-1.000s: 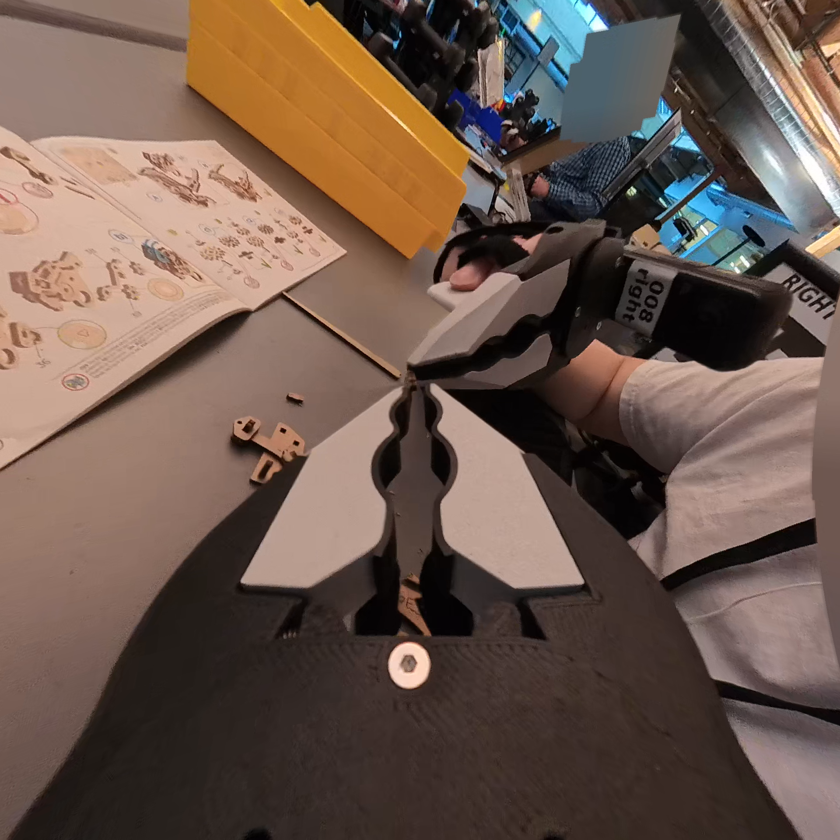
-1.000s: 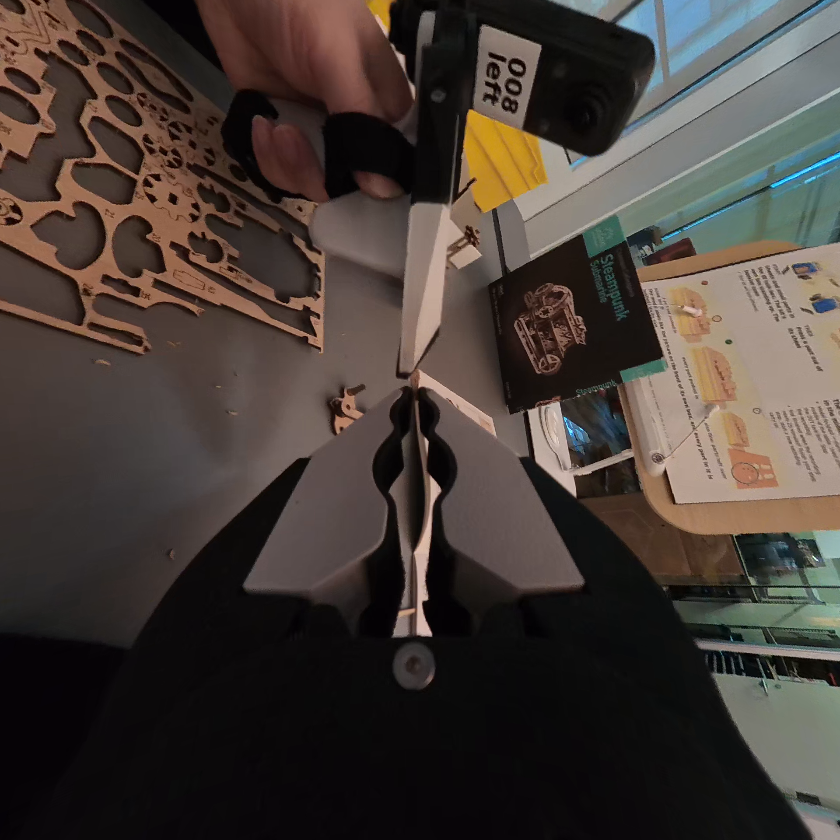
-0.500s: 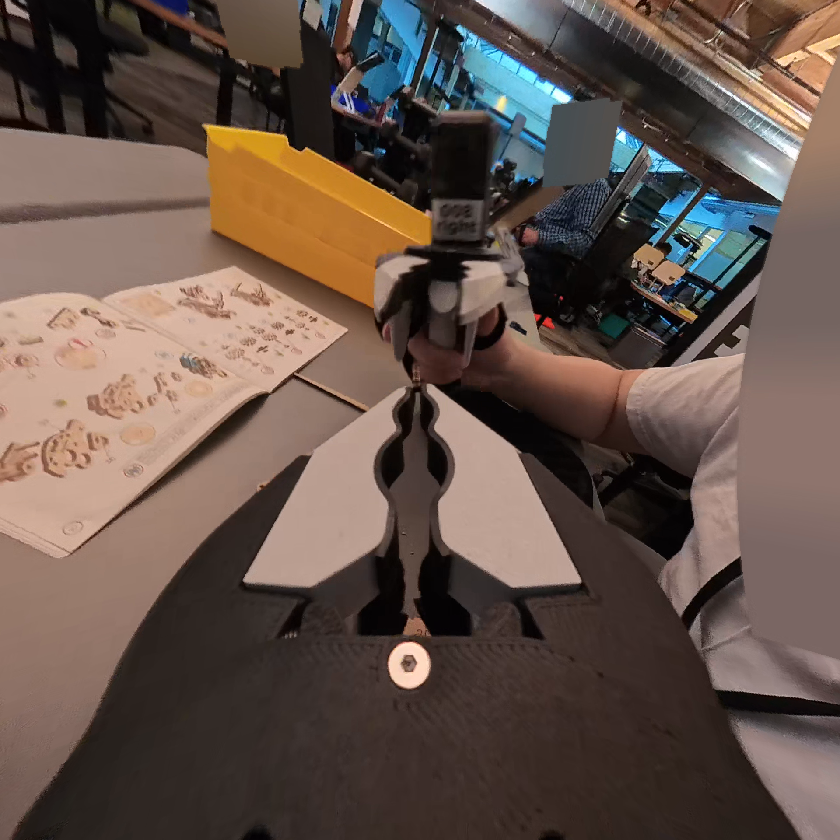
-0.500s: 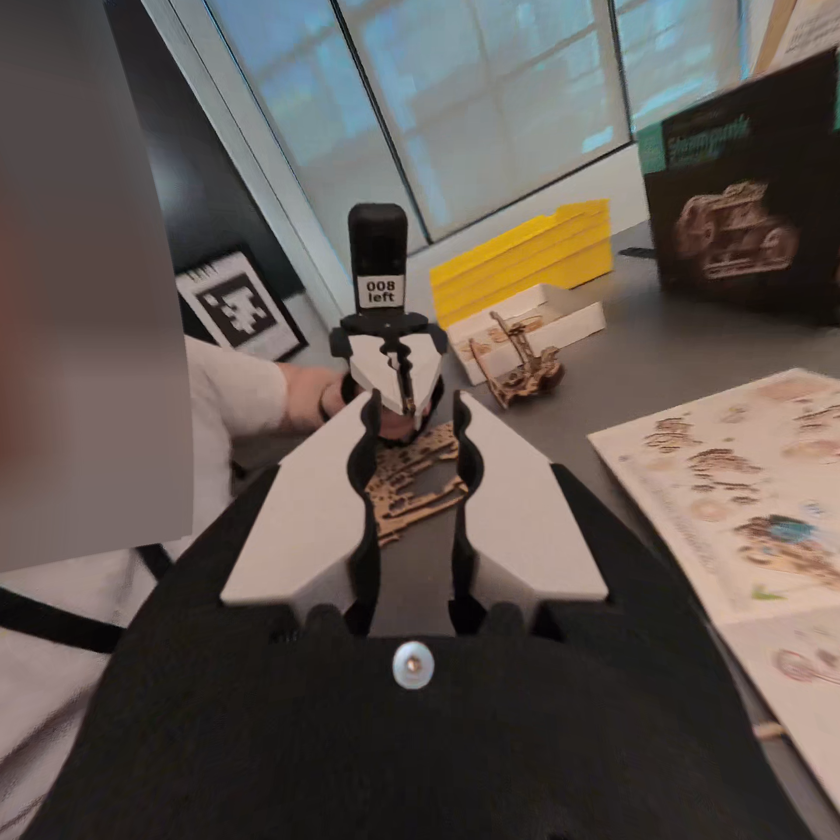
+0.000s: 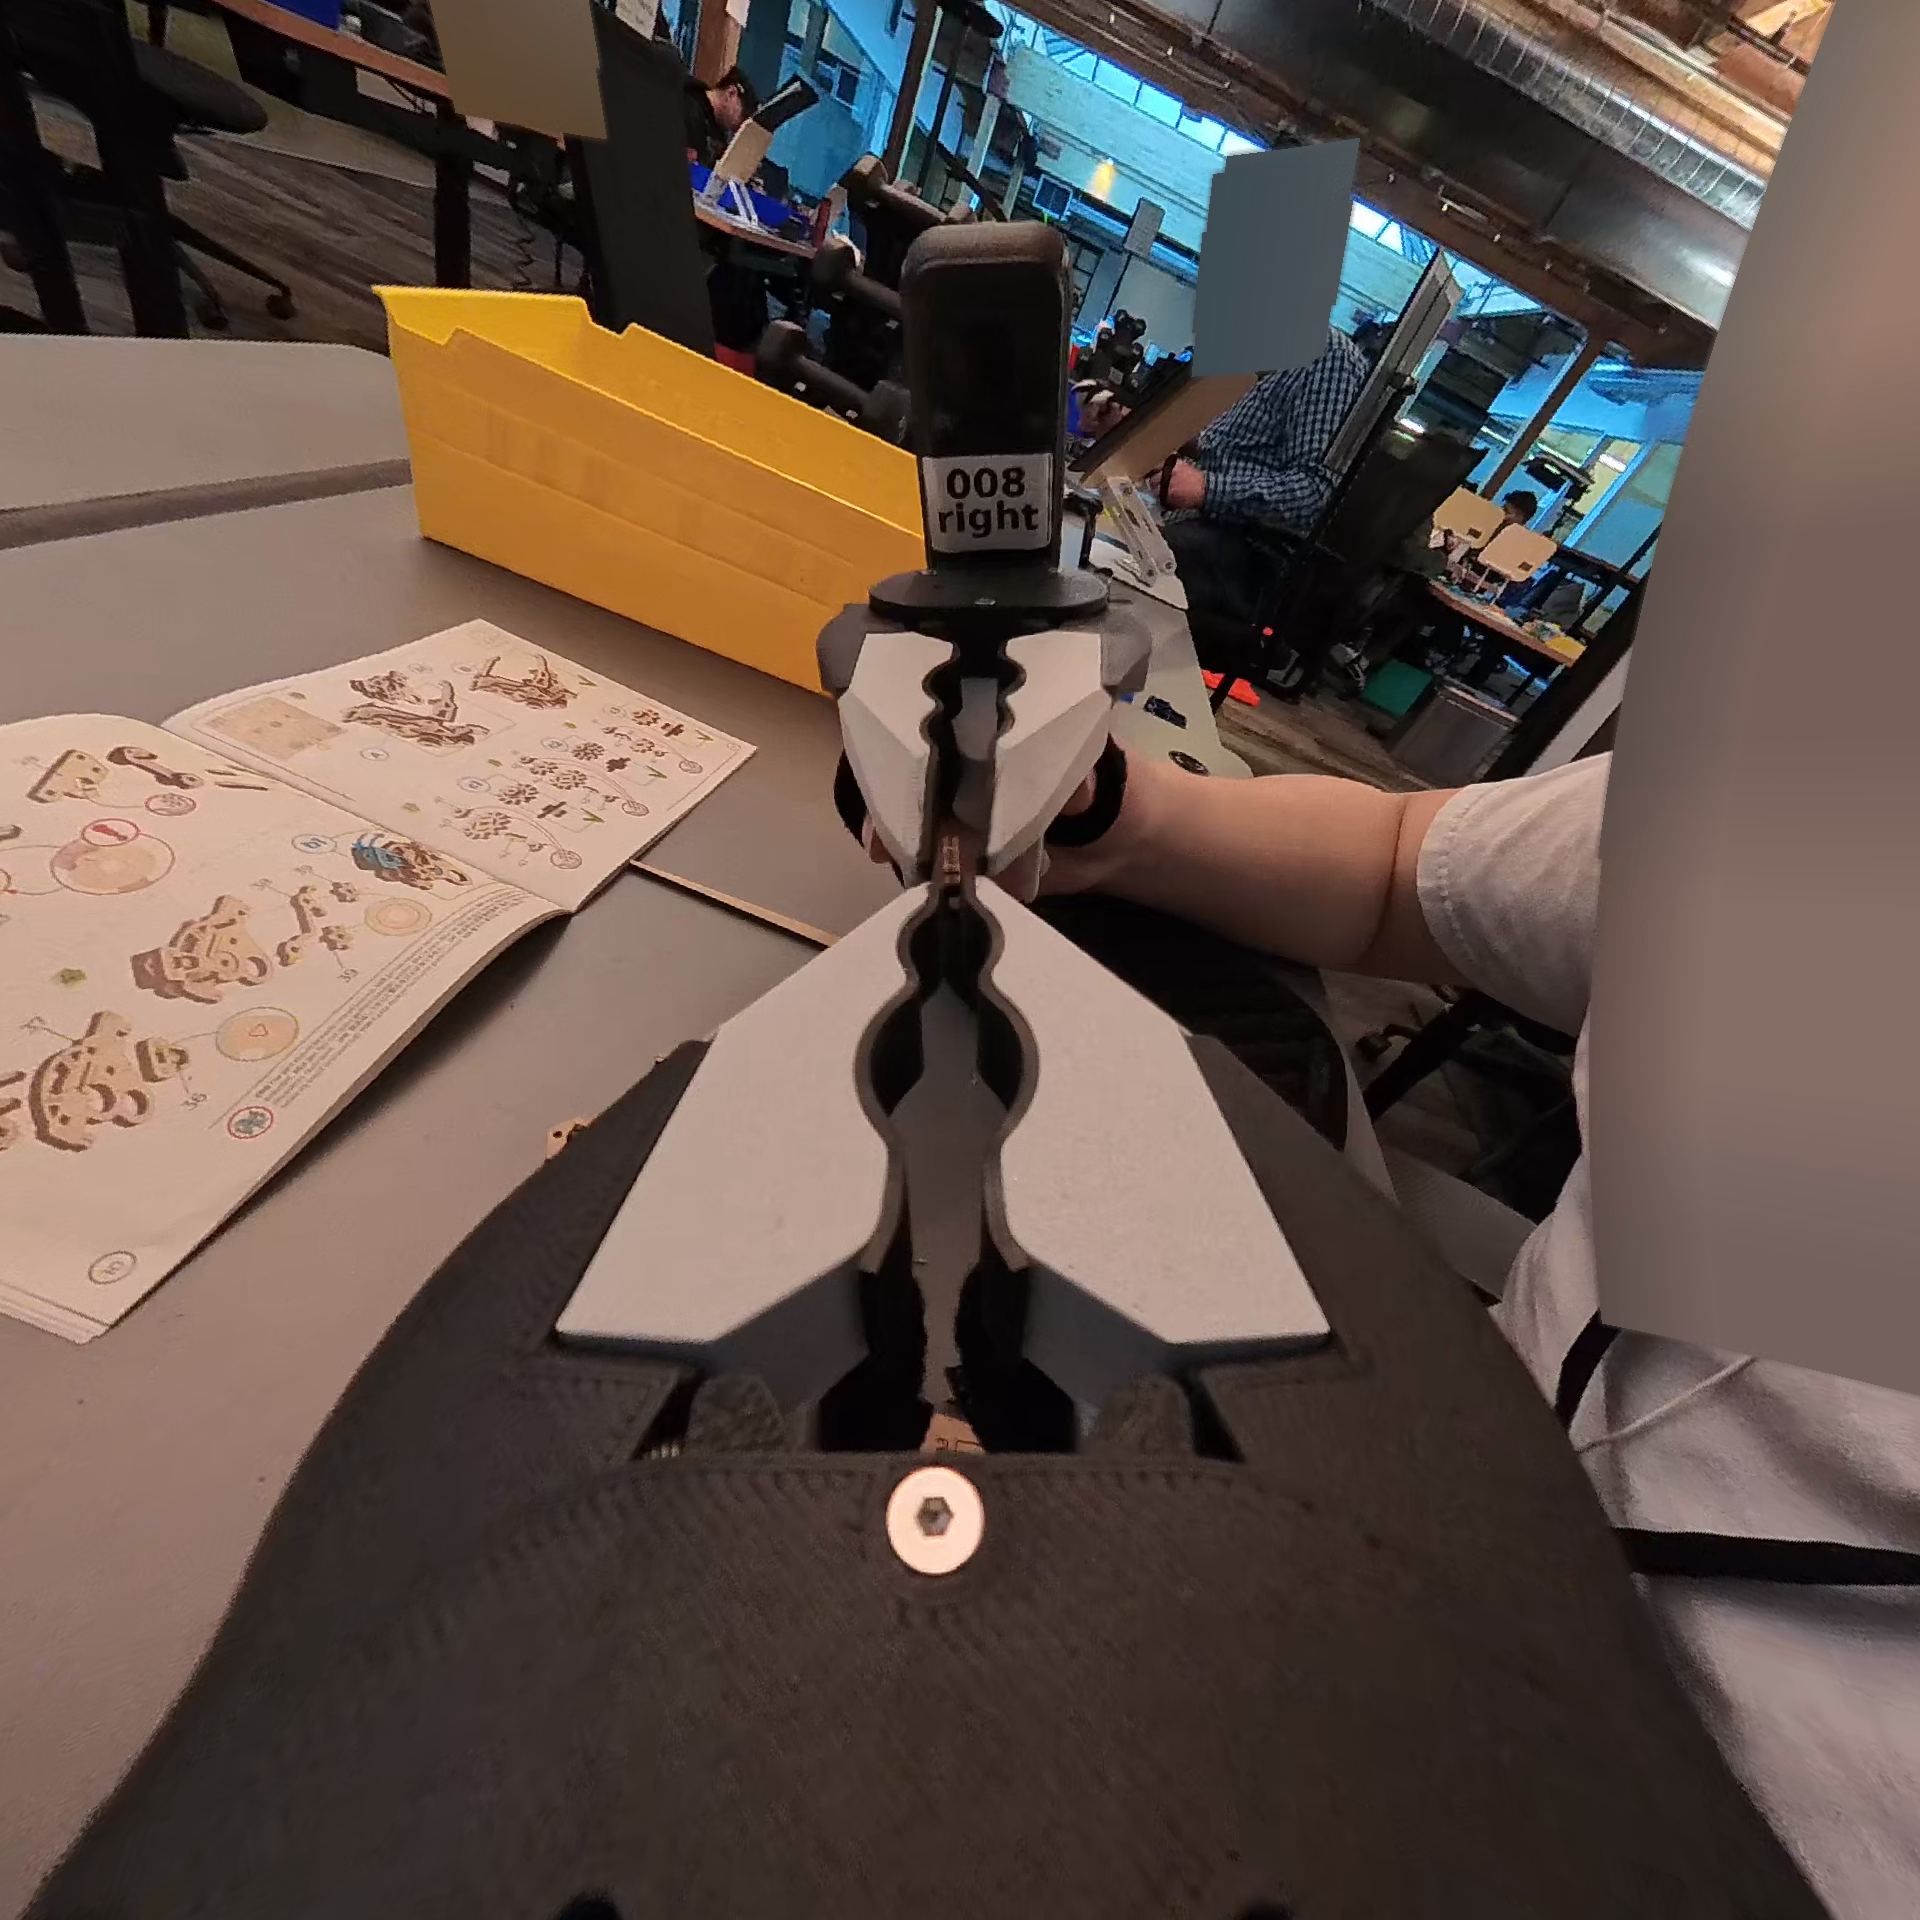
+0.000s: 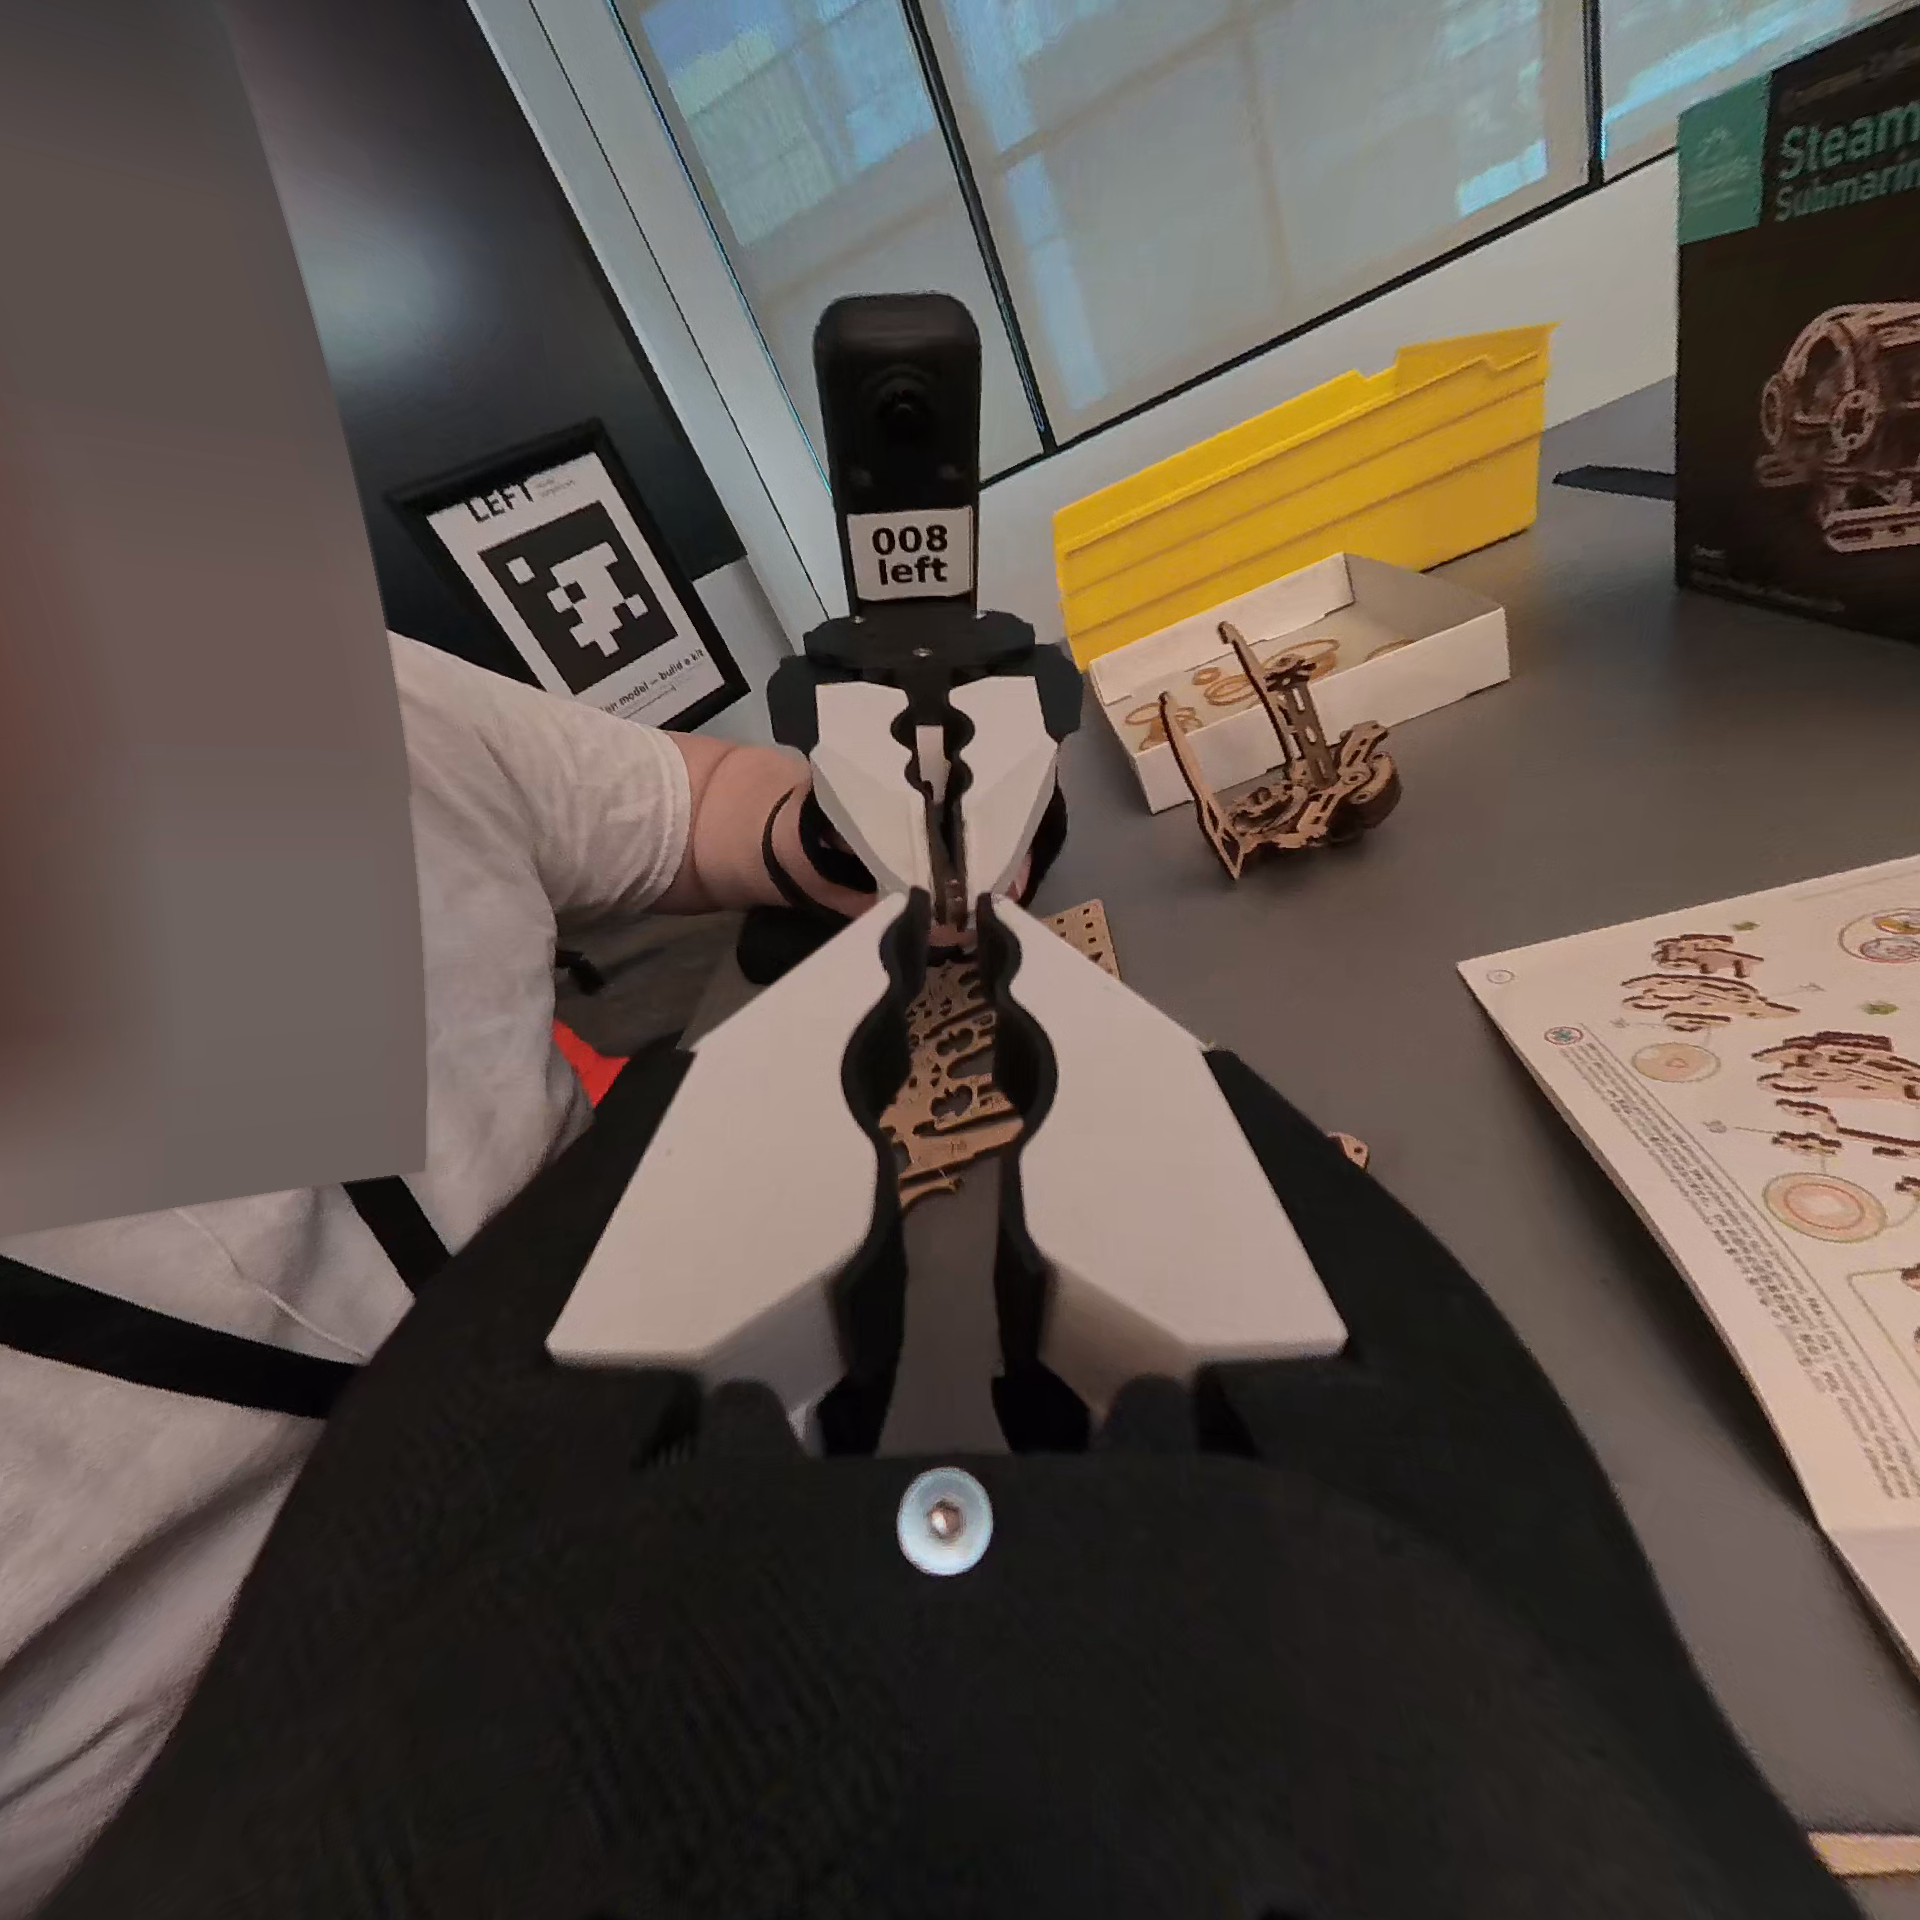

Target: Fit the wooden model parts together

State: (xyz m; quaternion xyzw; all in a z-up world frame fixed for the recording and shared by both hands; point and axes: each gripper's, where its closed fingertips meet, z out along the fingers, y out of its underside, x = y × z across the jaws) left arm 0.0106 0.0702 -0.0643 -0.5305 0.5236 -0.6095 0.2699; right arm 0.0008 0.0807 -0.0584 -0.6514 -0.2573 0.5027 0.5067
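My left gripper (image 5: 948,906) is shut on a thin wooden part (image 5: 948,862) that sticks out of its tips, held in the air above the grey table (image 5: 156,582). My right gripper (image 6: 949,906) faces it tip to tip. Its jaws stand a narrow gap apart around the same small part (image 6: 952,883), which looks thinner than the gap. The right gripper also shows in the left wrist view (image 5: 951,873), and the left gripper in the right wrist view (image 6: 940,831). A partly built wooden model (image 6: 1299,800) stands on the table behind.
An open instruction booklet (image 5: 312,914) lies on the table, also in the right wrist view (image 6: 1714,1091). A yellow bin (image 6: 1299,488), a white box of parts (image 6: 1351,665) and a black kit box (image 6: 1797,364) stand at the back. A cut wooden sheet (image 6: 951,1091) lies below the grippers.
Both grippers swung up from pointing at the table to face each other. The right gripper opened wide half a second ago and has now narrowed around the part at the left gripper's tips.
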